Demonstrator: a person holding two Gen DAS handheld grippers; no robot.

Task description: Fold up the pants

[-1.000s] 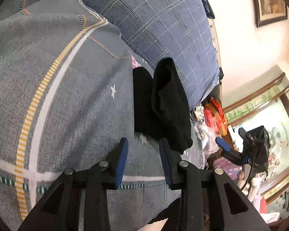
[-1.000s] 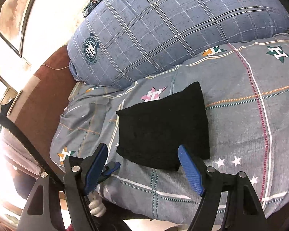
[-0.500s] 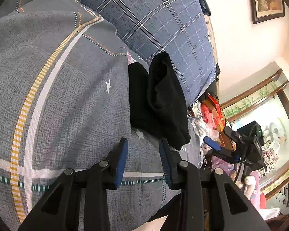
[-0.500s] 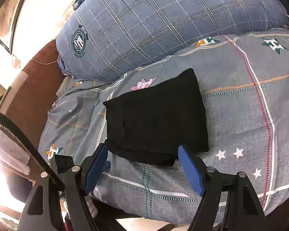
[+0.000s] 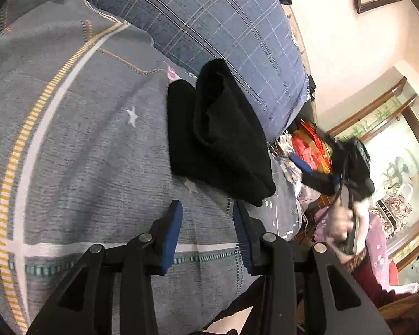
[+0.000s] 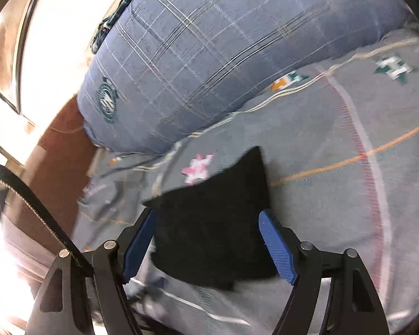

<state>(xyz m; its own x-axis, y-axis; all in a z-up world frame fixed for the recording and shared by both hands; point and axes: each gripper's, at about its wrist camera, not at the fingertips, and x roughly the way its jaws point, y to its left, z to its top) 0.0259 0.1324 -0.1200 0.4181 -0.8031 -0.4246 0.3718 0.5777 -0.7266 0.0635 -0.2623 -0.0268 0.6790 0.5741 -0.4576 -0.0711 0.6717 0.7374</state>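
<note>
Black knit pants [image 5: 218, 134], folded into a compact thick bundle, lying on grey patterned bedspread [image 5: 69, 139] near bed's near-right edge, just in front of blue plaid pillow [image 5: 223, 28].

Left view: left gripper [image 5: 208, 217] empty, fingers narrowly apart, hovering just short of bundle's near corner. Bundle ahead and slightly right of fingertips, long axis running away toward pillow. Top layer puffed up, not flat; lower layer showing as a strip on left. Right gripper [image 5: 315, 171] visible at far right beyond bed edge, blurred by motion, its jaws hard to read there. Clutter past bed edge, red and orange, too blurred to name.

Right view: right gripper [image 6: 206, 237] spread wide, blue fingers [image 6: 276, 248] straddling near part of pants [image 6: 209, 223], one pad at each side. Bundle directly ahead between pads, long axis across the gap here. Cloth appears to bulge into the gap; cannot tell if either pad touches it. Nothing clamped. Bedspread [image 6: 335, 195] and pillow [image 6: 209, 55] smeared by motion.

Judged: right gripper nearer, better placed for next pinch or press; left needs short reach forward-right. Underside of bundle, waistband and leg ends hidden; fold count not readable. Near edge of bundle cut off behind right gripper's frame.
</note>
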